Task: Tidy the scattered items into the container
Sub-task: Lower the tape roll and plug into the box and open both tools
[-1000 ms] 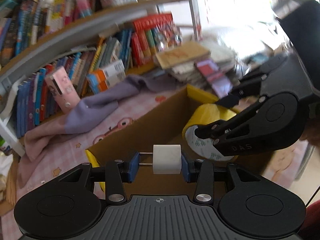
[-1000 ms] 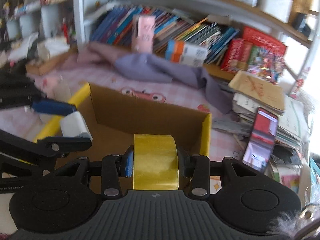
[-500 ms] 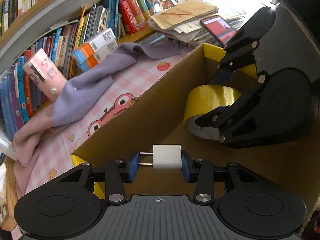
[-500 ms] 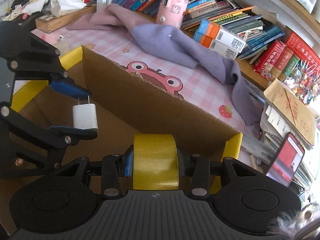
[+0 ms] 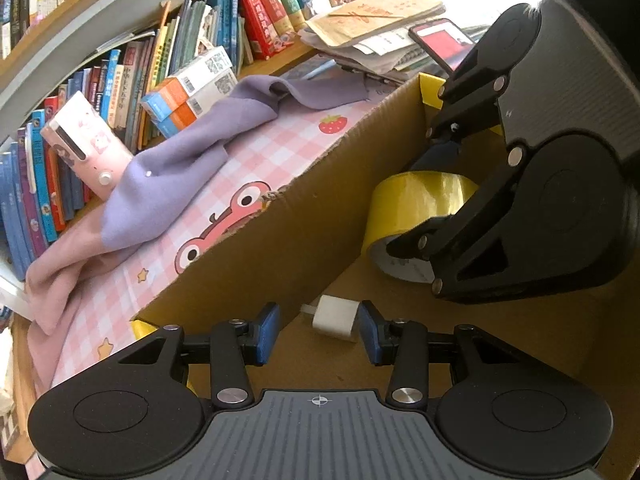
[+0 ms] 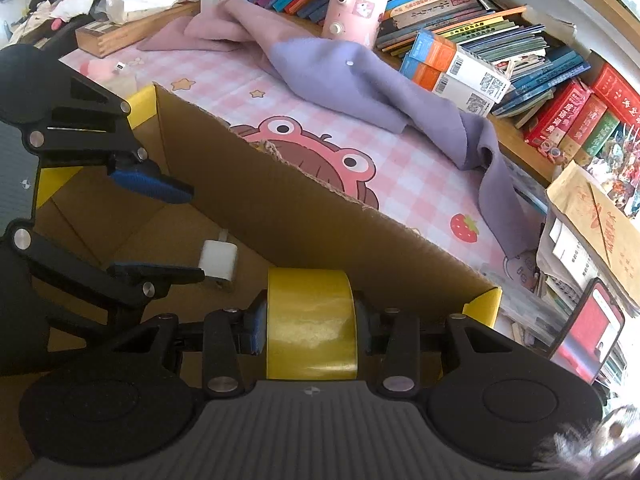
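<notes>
Left-wrist view, nearest first: the left gripper (image 5: pixel 319 334) hangs inside the cardboard box (image 5: pixel 280 236), its blue pads standing apart on either side of a small white charger plug (image 5: pixel 334 317). The plug touches neither pad and seems to lie tilted on the box floor with its prongs toward the box's long wall, so it looks released; the log has the jaws barely wider than before. That fits the job: the plug belongs in the box, and the gripper sits low so it lands gently.

Just beyond the plug, also within the box, the right gripper (image 6: pixel 311 326) is clamped on a roll of yellow tape (image 6: pixel 311 322). The pads press the roll's two flat sides, leaving the glossy yellow band facing the camera; from the left wrist its pale core rim shows. Whether the roll touches the box floor I cannot tell. My guess is it is held low for the same reason, ready to be let go beside the plug.

Past the box's far wall lie a pink checked mat (image 6: pixel 404 152) with a cartoon frog, then a lilac cloth (image 6: pixel 360 76), and furthest off a shelf of books (image 6: pixel 480 28).
</notes>
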Available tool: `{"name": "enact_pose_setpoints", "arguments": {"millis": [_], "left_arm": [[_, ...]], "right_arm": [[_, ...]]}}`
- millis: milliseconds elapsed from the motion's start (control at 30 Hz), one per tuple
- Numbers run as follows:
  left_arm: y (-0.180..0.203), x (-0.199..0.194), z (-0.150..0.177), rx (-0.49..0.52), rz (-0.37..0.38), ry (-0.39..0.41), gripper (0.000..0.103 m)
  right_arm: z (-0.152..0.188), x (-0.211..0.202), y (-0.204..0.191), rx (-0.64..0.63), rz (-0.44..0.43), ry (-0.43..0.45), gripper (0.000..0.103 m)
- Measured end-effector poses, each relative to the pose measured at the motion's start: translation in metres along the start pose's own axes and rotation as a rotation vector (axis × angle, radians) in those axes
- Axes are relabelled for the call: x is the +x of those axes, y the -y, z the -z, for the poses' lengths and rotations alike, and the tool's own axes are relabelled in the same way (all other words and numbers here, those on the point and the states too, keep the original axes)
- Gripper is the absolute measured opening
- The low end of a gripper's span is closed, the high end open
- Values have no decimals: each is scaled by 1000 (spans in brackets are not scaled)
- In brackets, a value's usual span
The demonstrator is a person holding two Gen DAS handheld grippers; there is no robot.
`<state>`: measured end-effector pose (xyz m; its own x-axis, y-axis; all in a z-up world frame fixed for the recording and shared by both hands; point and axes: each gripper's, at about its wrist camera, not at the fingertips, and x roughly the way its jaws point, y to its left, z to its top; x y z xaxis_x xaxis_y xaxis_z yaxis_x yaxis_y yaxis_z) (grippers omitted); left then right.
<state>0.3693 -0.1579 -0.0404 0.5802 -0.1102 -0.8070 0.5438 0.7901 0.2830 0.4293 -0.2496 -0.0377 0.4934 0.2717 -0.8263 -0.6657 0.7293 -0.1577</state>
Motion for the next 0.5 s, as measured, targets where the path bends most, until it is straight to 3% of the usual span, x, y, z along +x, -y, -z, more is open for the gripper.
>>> {"name": "enact_pose_setpoints", "arguments": {"millis": [67, 167, 233, 500], "left_arm": [[-1, -6, 1, -10, 1, 9, 44], [-3, -19, 4, -23, -9, 32, 46], [-4, -31, 6, -44, -15, 59, 53], [-7, -75, 15, -137, -21, 140, 55]], "right_arm": [[0, -1, 0, 2, -2, 8, 41], [-1, -6, 2, 13, -3, 34, 54], [-3, -13, 4, 26, -5, 59, 61], [-1, -44, 3, 86, 10, 138, 63]]}}
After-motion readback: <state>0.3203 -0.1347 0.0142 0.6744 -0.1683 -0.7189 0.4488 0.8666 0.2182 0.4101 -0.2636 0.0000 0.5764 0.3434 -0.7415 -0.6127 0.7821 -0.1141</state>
